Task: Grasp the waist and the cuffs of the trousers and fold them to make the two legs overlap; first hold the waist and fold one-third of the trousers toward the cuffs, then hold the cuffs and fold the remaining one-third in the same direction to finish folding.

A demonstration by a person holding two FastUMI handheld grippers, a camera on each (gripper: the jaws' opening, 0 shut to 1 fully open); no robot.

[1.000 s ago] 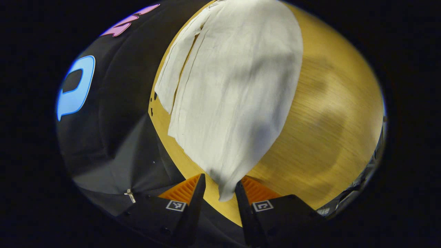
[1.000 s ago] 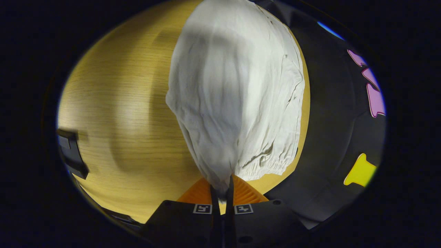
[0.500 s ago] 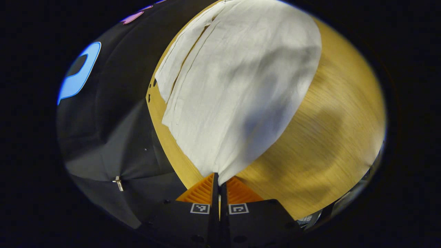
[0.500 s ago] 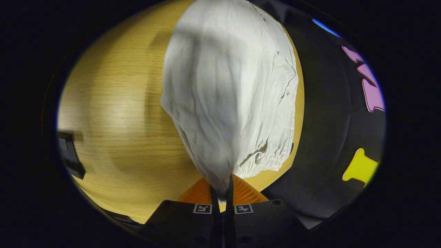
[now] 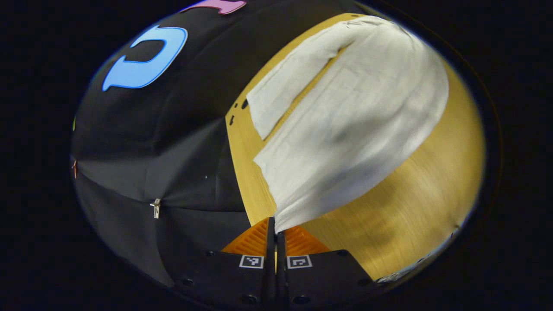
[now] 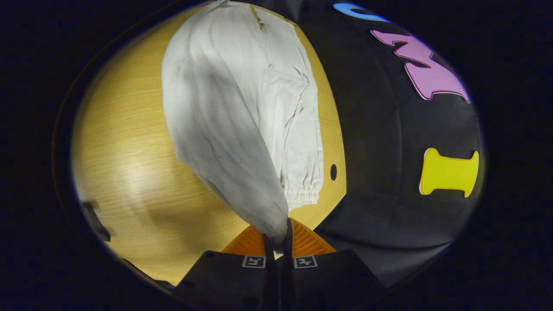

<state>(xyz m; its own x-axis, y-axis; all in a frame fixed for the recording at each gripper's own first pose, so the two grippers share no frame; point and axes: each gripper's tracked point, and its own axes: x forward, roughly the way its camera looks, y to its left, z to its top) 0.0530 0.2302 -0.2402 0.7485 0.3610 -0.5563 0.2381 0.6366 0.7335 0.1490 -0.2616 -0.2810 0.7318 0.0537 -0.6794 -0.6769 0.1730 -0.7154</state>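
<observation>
On the wooden table (image 5: 414, 216) lie the white trousers (image 5: 345, 129), and you have them pinched at both ends. Your left gripper (image 5: 275, 229) has its jaws pressed together on a corner of a cuff, the cloth running up and away from the fingertips across the tabletop; beside that raised leg the other leg (image 5: 289, 93) lies flat, with a strip of wood showing between the two. Your right gripper (image 6: 278, 235) is clamped on the waist end of the trousers (image 6: 233, 129), where the cloth hangs in a long fold from its jaws, and the gathered elastic waistband (image 6: 304, 196) rests on the table just beyond the fingers. No brand or readable writing shows on the trousers; the only markings are small square black-and-white code tags (image 5: 252, 261) on the gripper bodies, which cannot be read as text. A small dark hole (image 6: 333, 172) sits in the table (image 6: 129, 151) near the waistband. Compared with a second ago, your left jaws, then apart around the cuff, have closed on it, and that view has swung so the legs now slant to the upper right. Your right grip has stayed closed, and the cloth on that side has drawn into a narrower, tauter fold.
</observation>
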